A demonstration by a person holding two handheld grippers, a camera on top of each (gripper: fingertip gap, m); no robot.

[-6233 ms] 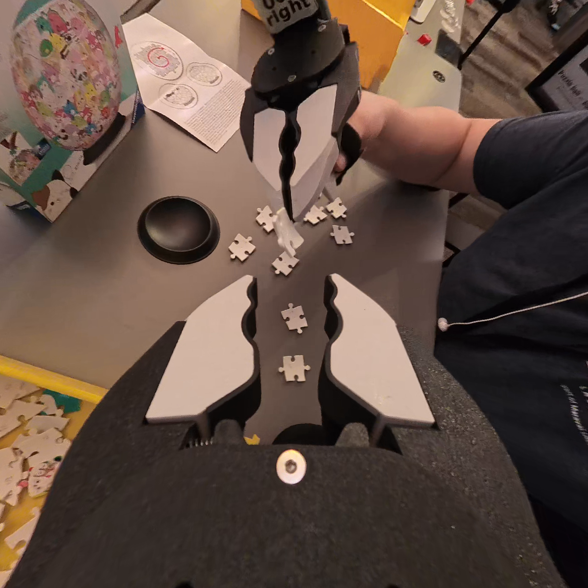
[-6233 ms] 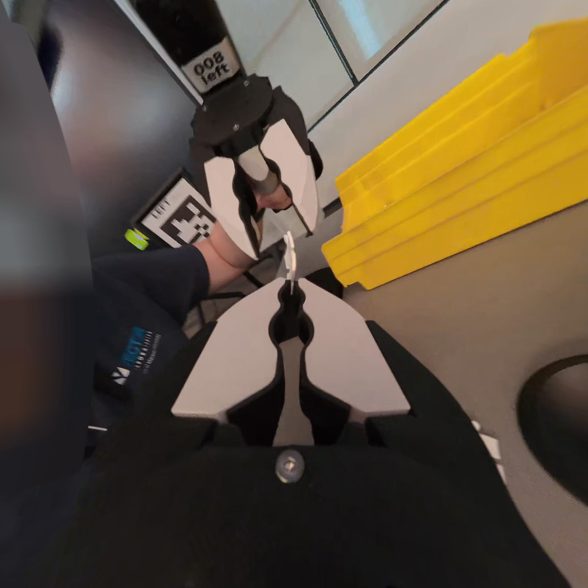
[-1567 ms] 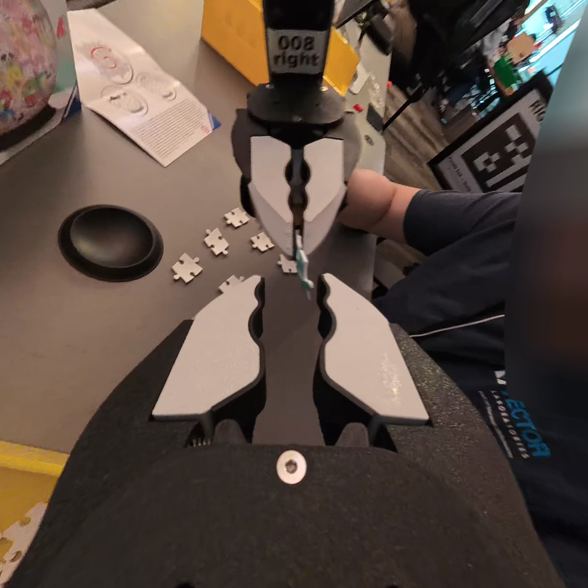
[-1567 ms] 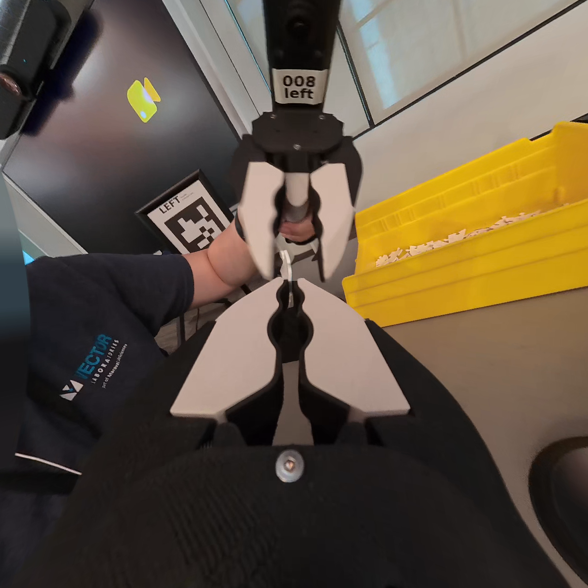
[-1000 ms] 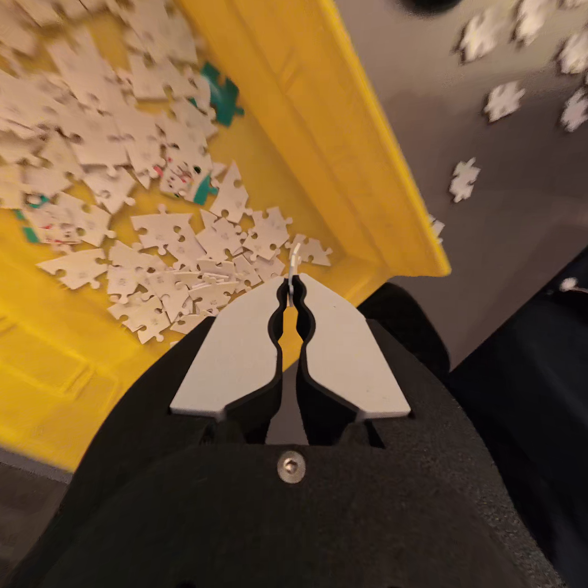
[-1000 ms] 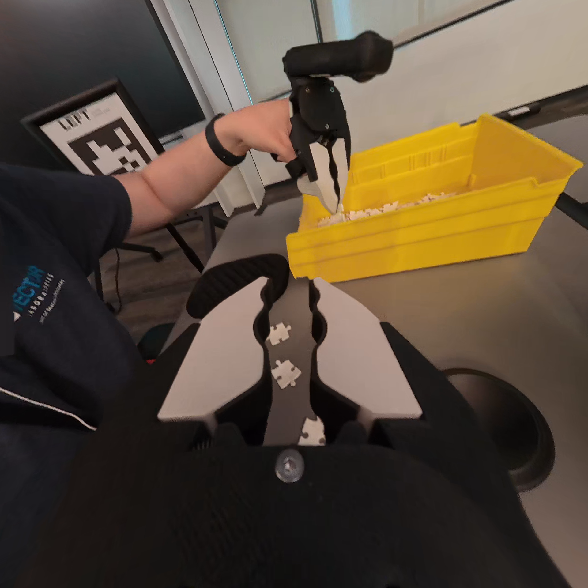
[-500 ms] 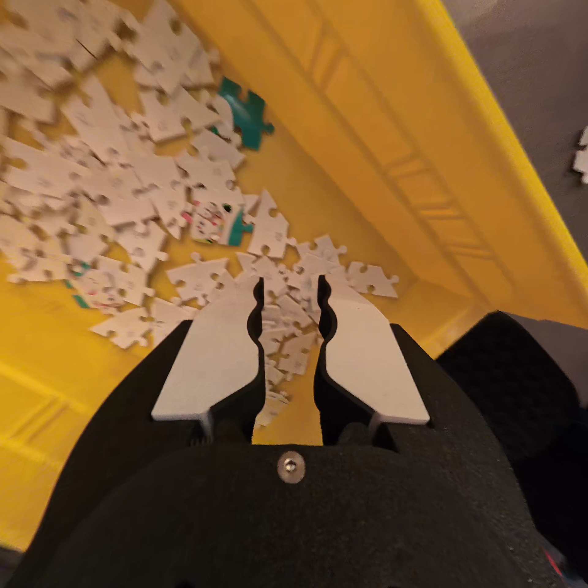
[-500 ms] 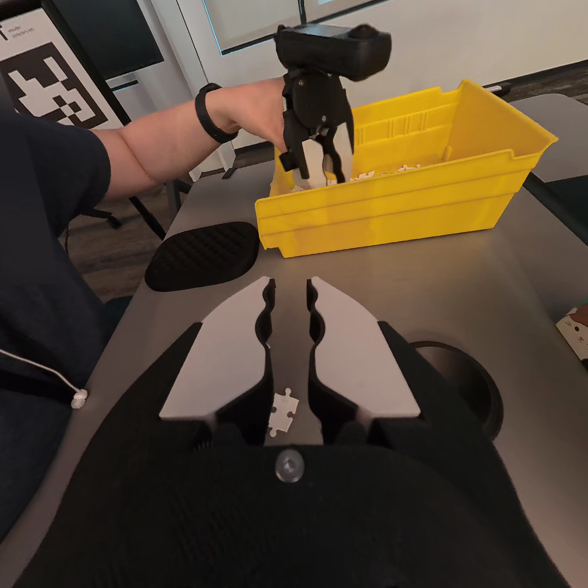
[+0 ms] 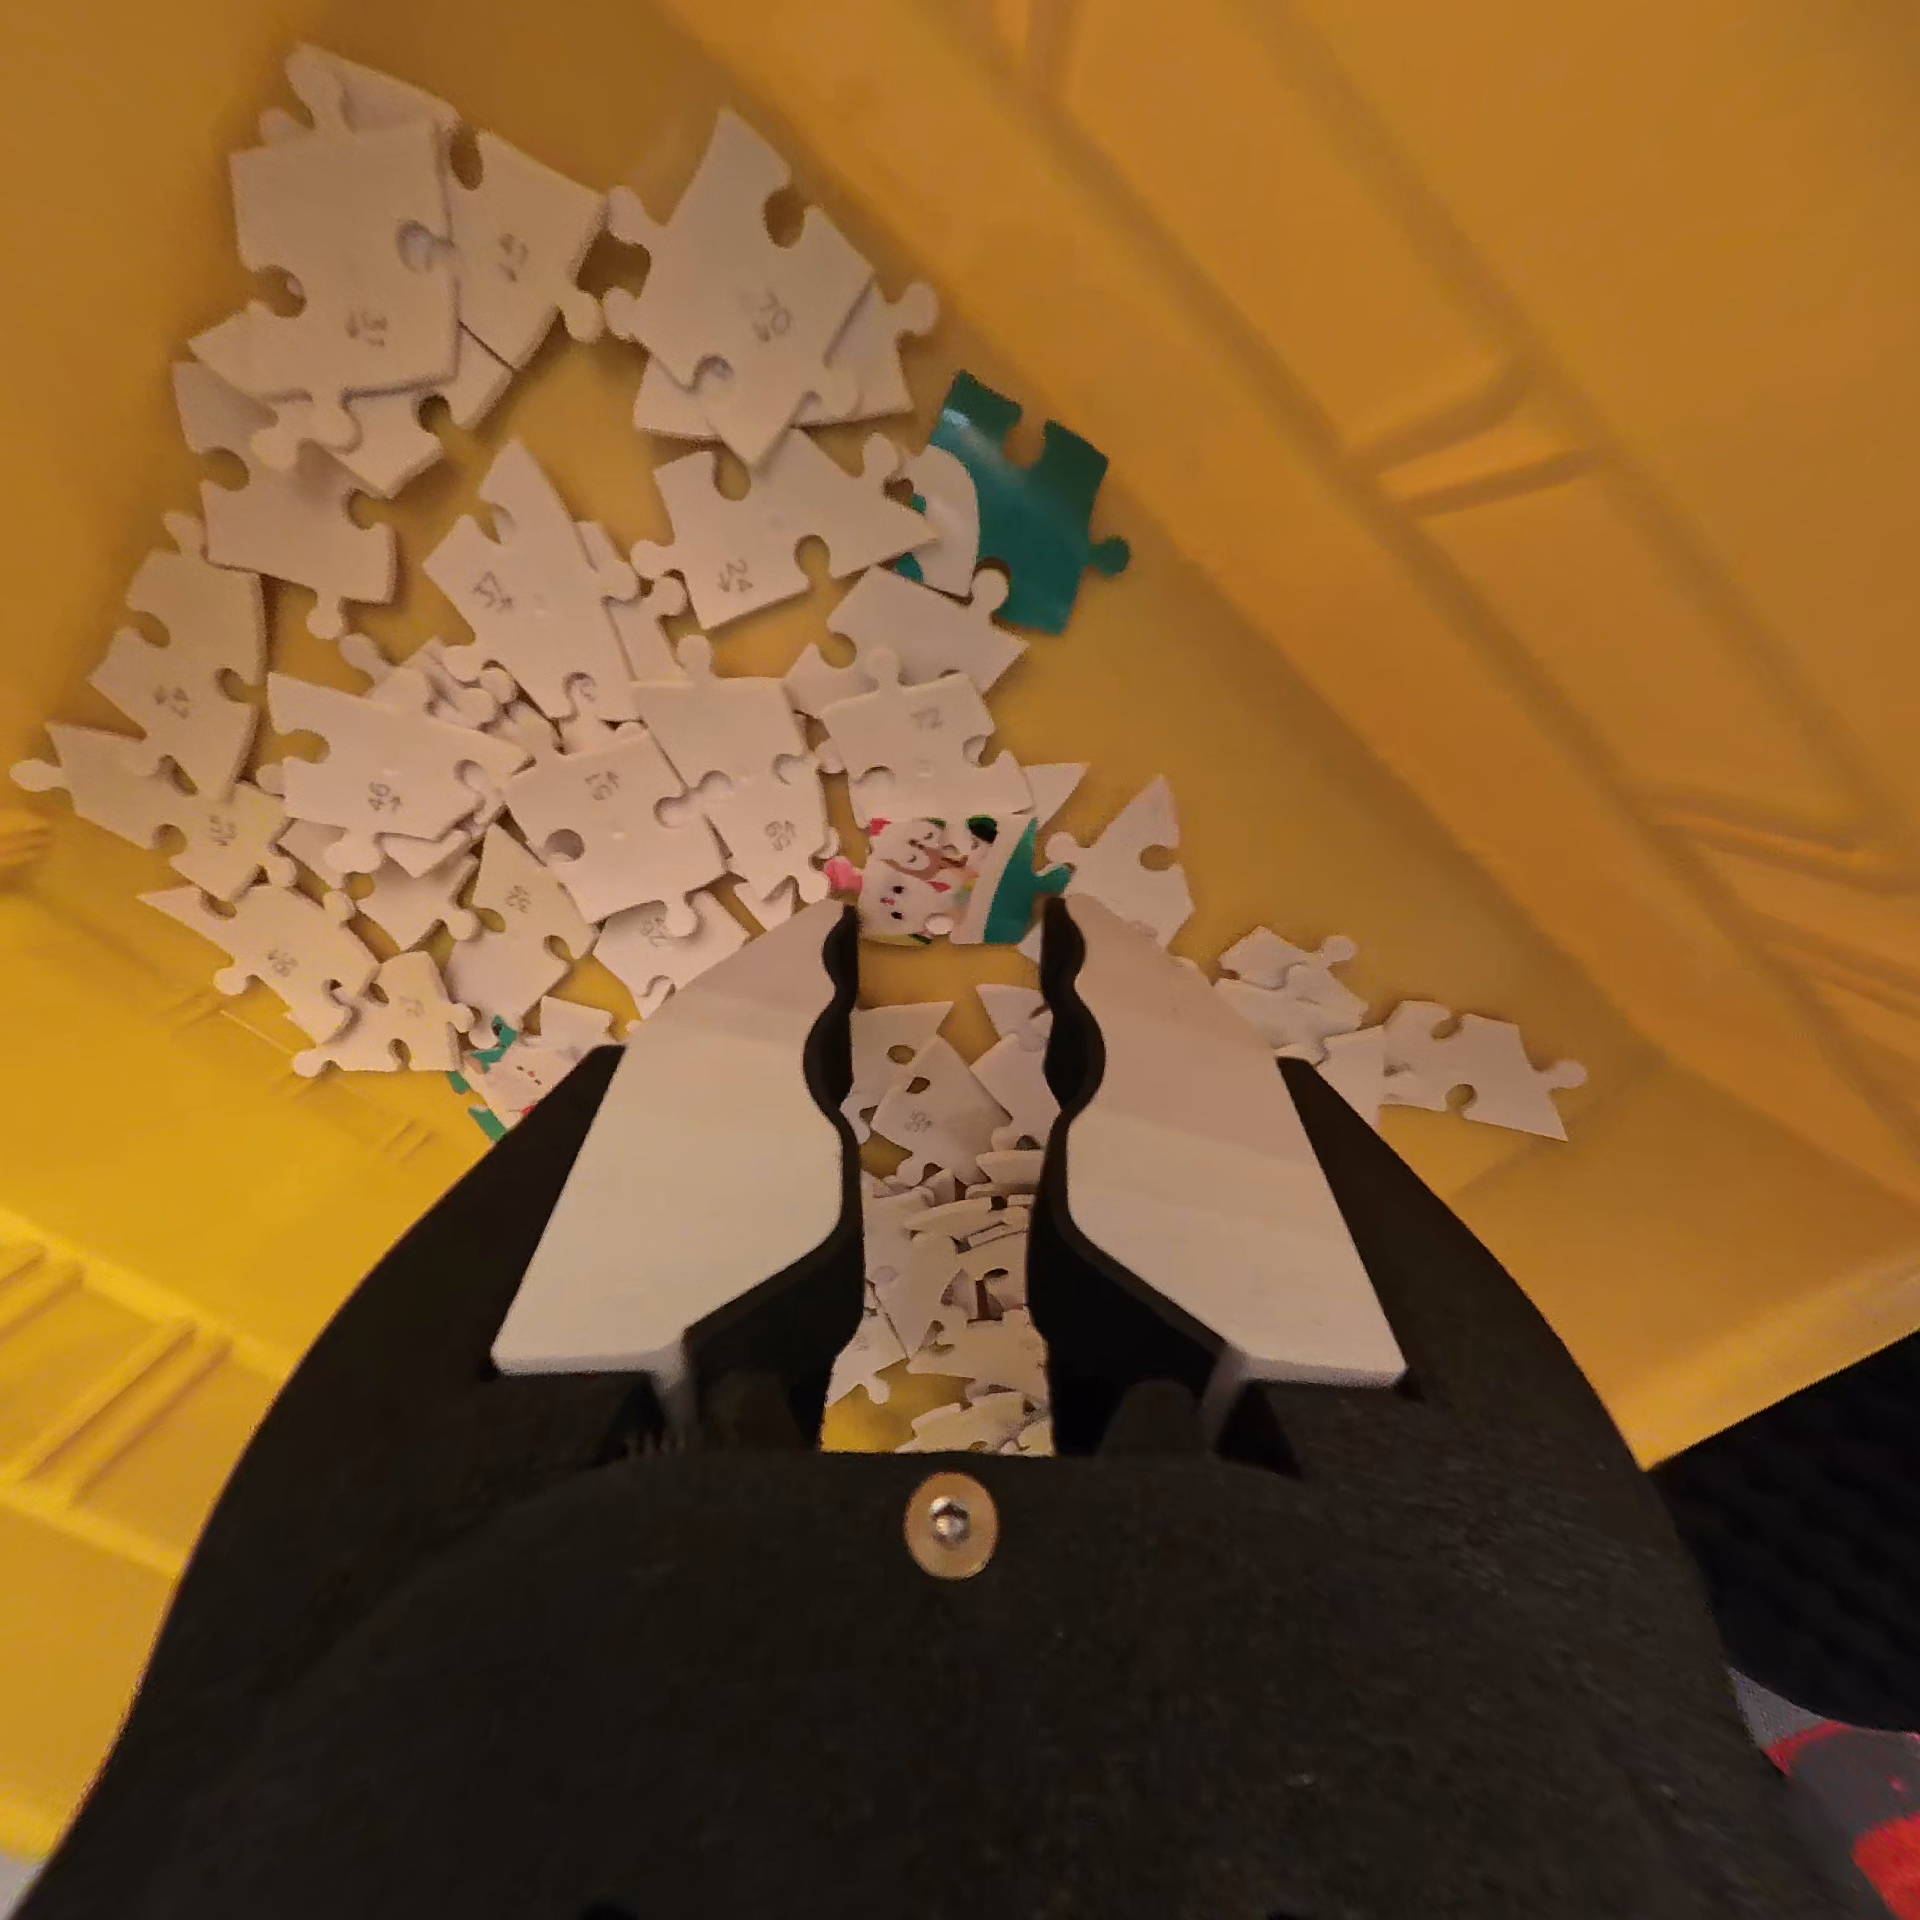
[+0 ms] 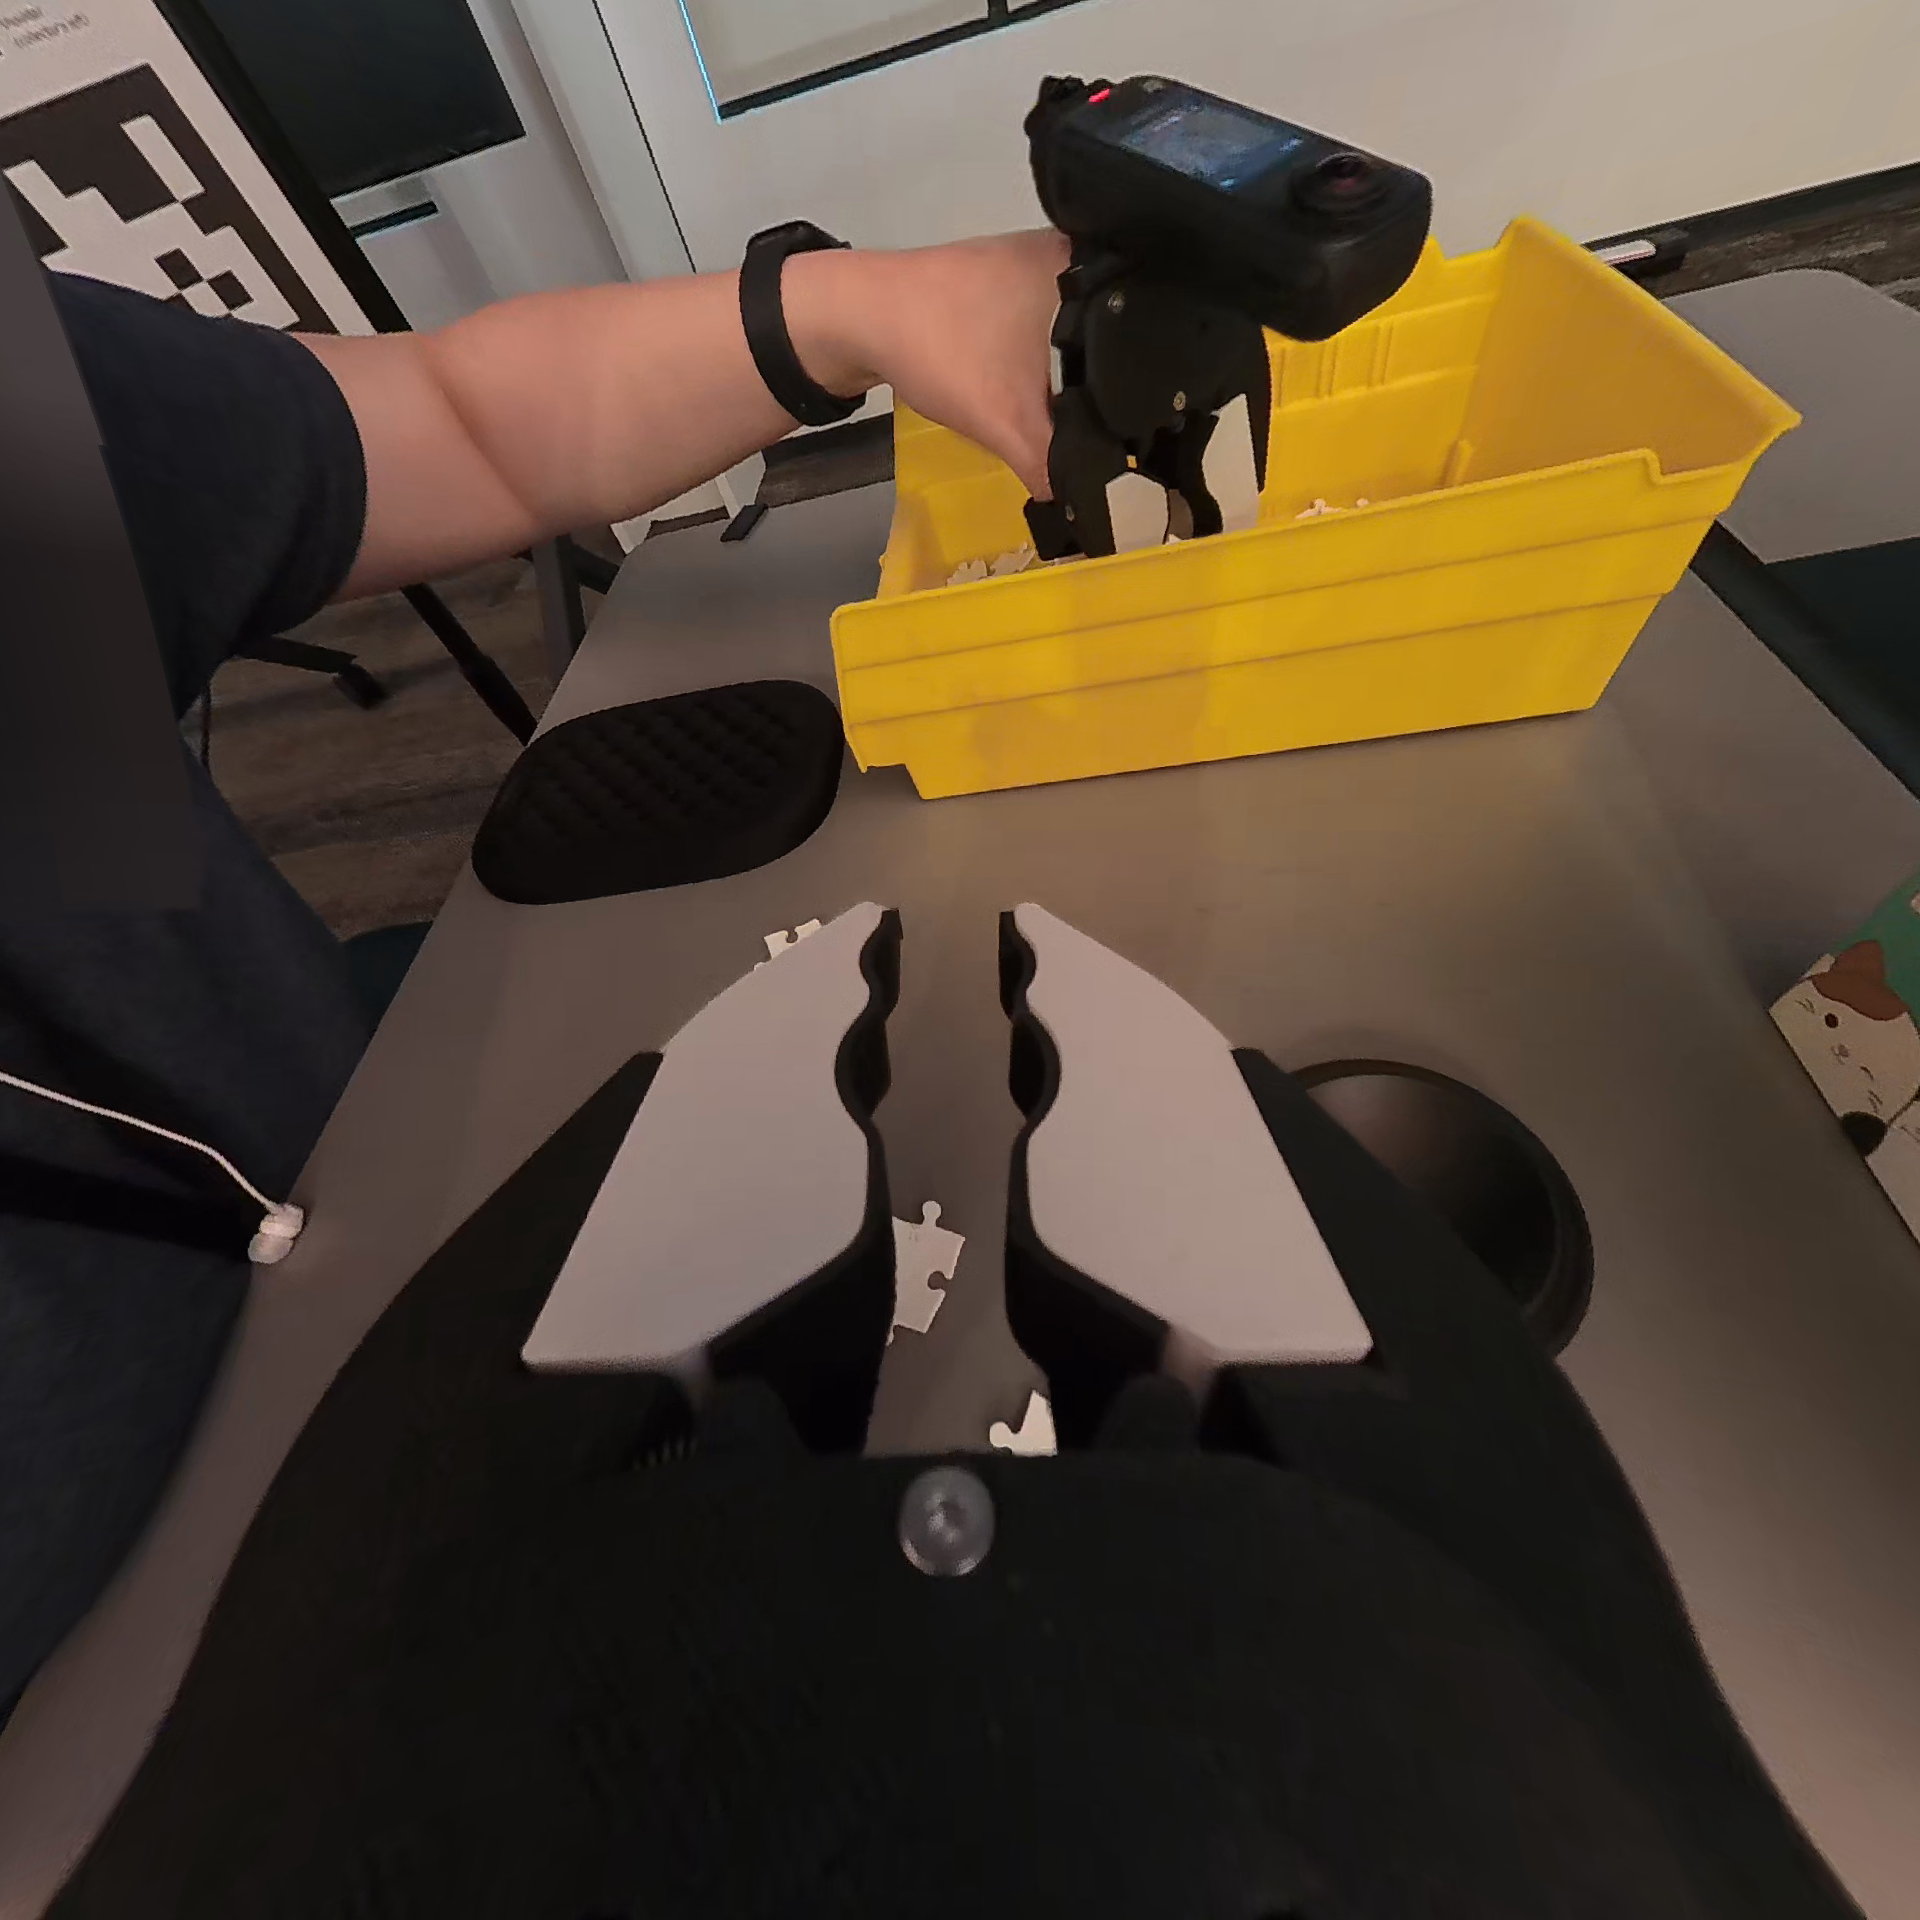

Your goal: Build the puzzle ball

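Observation:
My left gripper [image 9: 948, 914] is open and empty, low inside the yellow bin [image 9: 1455, 312], just above a heap of white puzzle pieces [image 9: 582, 769]. A picture-side piece [image 9: 935, 878] lies just beyond its fingertips and a teal piece [image 9: 1023, 520] lies farther off. In the right wrist view the left gripper [image 10: 1153, 457] reaches down into the yellow bin [image 10: 1247, 644]. My right gripper [image 10: 948, 920] is open and empty, low over the grey table [image 10: 1247, 883]. Loose white pieces lie under it: one [image 10: 920, 1278] between the fingers, one [image 10: 1029, 1429] near the hinge, one [image 10: 790, 940] by the left fingertip.
A black ribbed pad [image 10: 665, 790] lies at the table's near-left edge beside the bin. A black round stand [image 10: 1455, 1174] sits to the right of my right gripper. The corner of the puzzle box [image 10: 1860, 1049] shows at the far right. The person's arm [image 10: 582, 405] spans the upper left. About 30 cm separates my left fingertips from my right.
My left gripper let its piece go into the bin, opened, and moved lower and closer to the heap. My right gripper has opened and drawn back over the table.

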